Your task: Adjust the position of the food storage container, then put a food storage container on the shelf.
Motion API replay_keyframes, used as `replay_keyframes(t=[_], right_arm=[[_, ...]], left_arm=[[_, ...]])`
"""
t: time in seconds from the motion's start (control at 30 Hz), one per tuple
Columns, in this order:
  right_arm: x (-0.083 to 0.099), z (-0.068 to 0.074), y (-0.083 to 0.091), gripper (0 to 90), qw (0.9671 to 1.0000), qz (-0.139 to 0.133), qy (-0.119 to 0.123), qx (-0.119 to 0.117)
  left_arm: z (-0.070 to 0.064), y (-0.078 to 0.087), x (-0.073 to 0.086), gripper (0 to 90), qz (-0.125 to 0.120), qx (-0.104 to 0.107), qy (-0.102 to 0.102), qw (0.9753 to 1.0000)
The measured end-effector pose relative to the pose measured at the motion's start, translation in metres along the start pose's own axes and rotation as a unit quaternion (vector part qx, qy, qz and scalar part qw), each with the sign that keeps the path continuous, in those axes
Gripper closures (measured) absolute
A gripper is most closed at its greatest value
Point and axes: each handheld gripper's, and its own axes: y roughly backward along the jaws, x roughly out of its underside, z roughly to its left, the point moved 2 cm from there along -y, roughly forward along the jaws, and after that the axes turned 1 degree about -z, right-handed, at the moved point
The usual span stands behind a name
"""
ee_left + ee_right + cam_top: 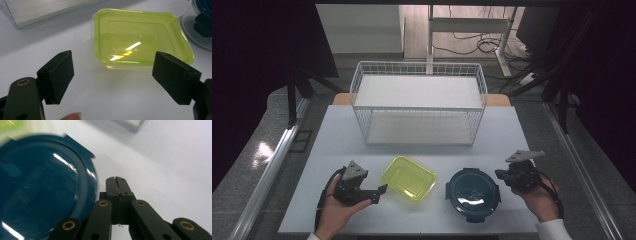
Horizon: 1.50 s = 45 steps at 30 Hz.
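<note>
A yellow-green clear plastic tub [409, 178] lies on the white table, also seen close up as the tub [140, 37] in the left gripper view. My left gripper [379, 194] is just left of it, open, its jaws wide apart with nothing between them; the left gripper [113, 77] points at the tub's near rim. A round dark blue lidded container [473, 193] sits right of the tub. My right gripper [499, 174] is at its right side, shut and empty; the right gripper [116, 180] rests beside the blue lid [42, 195].
A white wire basket [419, 102] with two shelves stands at the back middle of the table [337, 145]. Beyond the table are a desk frame and cables on the floor. A metal rail runs along the left.
</note>
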Motion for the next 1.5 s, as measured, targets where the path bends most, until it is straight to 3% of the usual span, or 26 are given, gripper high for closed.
replay_keyframes(t=[0.07, 0.1, 0.13, 0.23, 0.3, 0.43, 0.6, 0.8, 1.0, 1.1, 1.17, 1.3, 1.4, 1.5], right_arm=[[0.004, 0.004, 0.007, 87.7, 0.9995, -0.024, -0.016, -0.013], [0.008, 0.008, 0.012, 75.7, 0.9982, -0.046, -0.034, -0.021], [0.008, 0.008, 0.012, 75.7, 0.9982, -0.046, -0.034, -0.021], [0.013, 0.012, 0.015, 47.0, 0.9957, -0.063, -0.064, -0.023], [0.015, 0.012, 0.017, 32.8, 0.9922, -0.077, -0.094, -0.028], [0.018, 0.014, 0.023, 23.3, 0.9884, -0.101, -0.109, -0.030], [0.020, 0.015, 0.024, 20.1, 0.9853, -0.104, -0.123, -0.058], [0.021, 0.014, 0.027, 18.4, 0.9835, -0.109, -0.129, -0.065], [0.020, 0.012, 0.032, 17.6, 0.9802, -0.118, -0.144, -0.067], [0.019, 0.013, 0.034, 16.6, 0.9798, -0.121, -0.144, -0.069], [0.018, 0.013, 0.035, 16.5, 0.9771, -0.124, -0.154, -0.078], [0.019, 0.011, 0.035, 17.8, 0.9738, -0.121, -0.171, -0.089], [0.020, 0.011, 0.036, 18.1, 0.9724, -0.121, -0.176, -0.095], [0.023, 0.009, 0.035, 18.0, 0.9721, -0.118, -0.179, -0.096]], left_arm=[[-0.001, 0.001, -0.001, 17.5, -0.001, 0.000, 0.000, 1.0000], [-0.002, 0.001, -0.001, 17.4, -0.002, 0.000, 0.001, 1.0000], [-0.002, 0.001, -0.002, 17.4, -0.001, 0.000, 0.001, 1.0000], [-0.004, 0.001, -0.003, 16.4, -0.002, -0.001, 0.007, 1.0000], [-0.007, 0.002, -0.005, 15.0, -0.004, 0.002, 0.014, 0.9999], [-0.014, 0.003, -0.009, 12.0, -0.004, 0.005, 0.017, 0.9998], [-0.022, 0.003, -0.013, 11.1, -0.001, 0.014, 0.026, 0.9996], [-0.032, 0.002, -0.020, 11.1, -0.003, 0.030, 0.031, 0.9991], [-0.051, -0.002, -0.027, 10.7, -0.005, 0.047, 0.022, 0.9986], [-0.063, -0.008, -0.033, 9.9, -0.001, 0.067, 0.021, 0.9975], [-0.073, -0.014, -0.038, 9.6, 0.004, 0.081, 0.021, 0.9965], [-0.089, -0.024, -0.048, 9.4, 0.012, 0.126, 0.045, 0.9910], [-0.099, -0.031, -0.054, 9.5, 0.020, 0.145, 0.054, 0.9877], [-0.108, -0.043, -0.061, 9.5, 0.035, 0.172, 0.072, 0.9818]])
